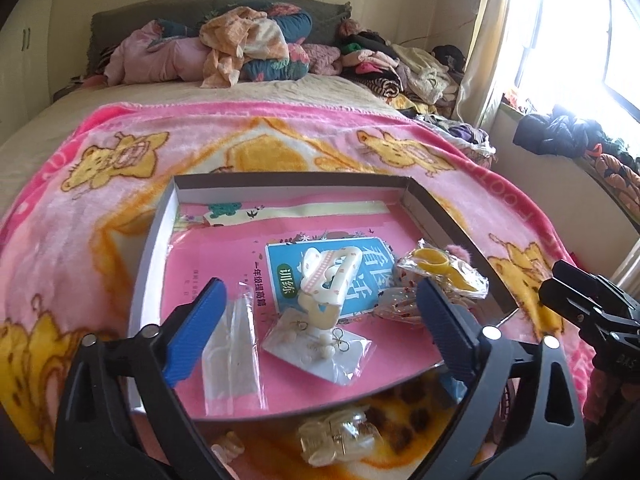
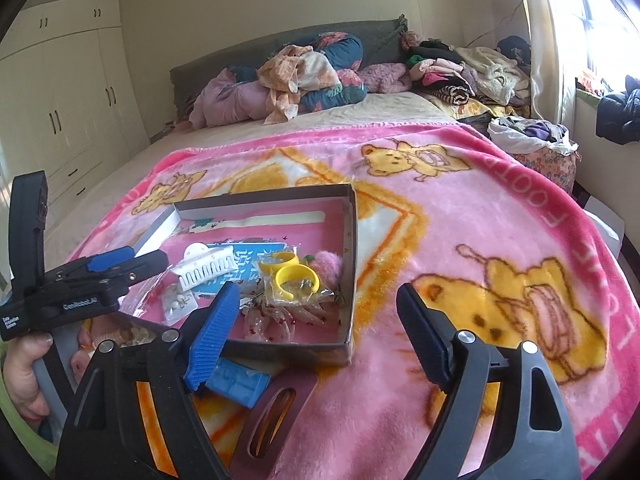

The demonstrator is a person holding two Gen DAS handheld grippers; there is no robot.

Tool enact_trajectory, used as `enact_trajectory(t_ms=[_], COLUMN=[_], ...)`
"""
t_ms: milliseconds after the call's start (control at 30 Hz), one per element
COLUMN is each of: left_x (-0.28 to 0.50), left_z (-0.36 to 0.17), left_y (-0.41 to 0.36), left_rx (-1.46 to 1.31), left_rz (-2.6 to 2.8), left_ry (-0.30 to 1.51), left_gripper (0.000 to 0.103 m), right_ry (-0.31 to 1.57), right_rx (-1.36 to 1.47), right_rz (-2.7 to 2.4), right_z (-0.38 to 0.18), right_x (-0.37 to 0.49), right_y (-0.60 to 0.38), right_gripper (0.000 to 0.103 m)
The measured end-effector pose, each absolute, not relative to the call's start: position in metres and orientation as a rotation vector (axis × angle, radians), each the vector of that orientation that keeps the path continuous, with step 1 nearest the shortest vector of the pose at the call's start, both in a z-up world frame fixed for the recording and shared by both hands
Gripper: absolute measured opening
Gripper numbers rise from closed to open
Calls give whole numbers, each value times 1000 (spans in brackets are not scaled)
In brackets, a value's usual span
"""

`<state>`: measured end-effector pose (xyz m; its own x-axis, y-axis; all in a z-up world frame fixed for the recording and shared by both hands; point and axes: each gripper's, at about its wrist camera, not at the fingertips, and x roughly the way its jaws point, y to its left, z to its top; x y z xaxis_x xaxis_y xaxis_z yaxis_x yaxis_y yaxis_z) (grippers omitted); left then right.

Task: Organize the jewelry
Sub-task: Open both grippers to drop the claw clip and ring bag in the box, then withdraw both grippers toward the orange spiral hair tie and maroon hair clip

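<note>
A shallow cardboard box (image 1: 152, 240) with a pink lining lies on the pink blanket. In it are a white claw clip (image 1: 328, 280), bagged pearl earrings (image 1: 320, 344), a flat clear bag (image 1: 232, 344) and bagged yellow rings (image 1: 440, 268). My left gripper (image 1: 320, 328) hangs open above these, pads touching nothing. It also shows at the left (image 2: 136, 262) of the right wrist view, held by a hand. My right gripper (image 2: 316, 340) is open over the box's near right corner (image 2: 344, 356), empty. A clear clip (image 1: 336, 436) lies outside the box.
A blue clip (image 2: 236, 382) and a mauve oval clip (image 2: 276, 412) lie on the blanket (image 2: 480, 240) in front of the box. Piled clothes (image 1: 248, 48) fill the bed's far end. A window sill with clothes (image 1: 560, 136) is on the right.
</note>
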<state>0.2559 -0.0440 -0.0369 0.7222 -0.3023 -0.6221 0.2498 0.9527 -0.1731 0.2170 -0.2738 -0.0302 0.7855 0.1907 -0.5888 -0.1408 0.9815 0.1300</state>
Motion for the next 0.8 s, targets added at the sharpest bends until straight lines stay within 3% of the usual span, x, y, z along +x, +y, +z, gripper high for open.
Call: enact_trajectory(t_ms=[800], left_x=[200], left_z=[-16], left_y=[-29], left_rx=[-37], left_rz=[-287], left_ry=[623], left_gripper=[91], right_ry=[583], right_rx=[58], right_rz=[188], right_z=[-12], right_x=[170], right_y=[-265], right_gripper=[80])
